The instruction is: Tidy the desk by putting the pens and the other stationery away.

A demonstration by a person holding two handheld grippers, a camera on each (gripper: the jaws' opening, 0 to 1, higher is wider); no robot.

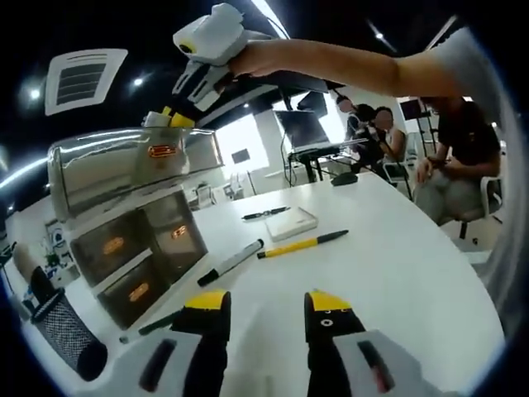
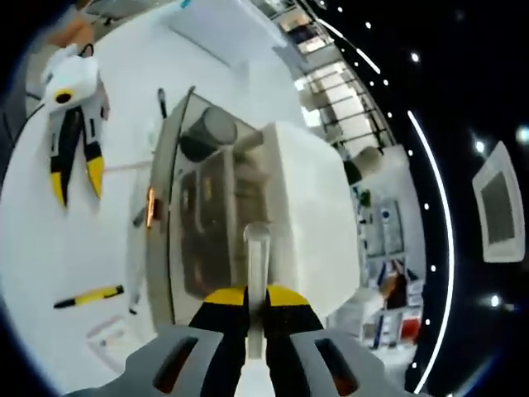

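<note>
The white desk (image 1: 397,273) carries a clear drawer organizer (image 1: 132,215). Beside the organizer lie a yellow pen (image 1: 302,245) and black marker (image 1: 231,263) (both loose). Above the organizer, the right gripper (image 2: 255,299) pinches a slim clear piece (image 2: 256,273); the left gripper (image 1: 266,308) hovers empty, jaws apart.

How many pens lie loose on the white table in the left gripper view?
4, maybe more hidden. The yellow pen lies mid-table, the grey marker left of it, the black pen beyond the white box, and the green pen by the left gripper.
</note>
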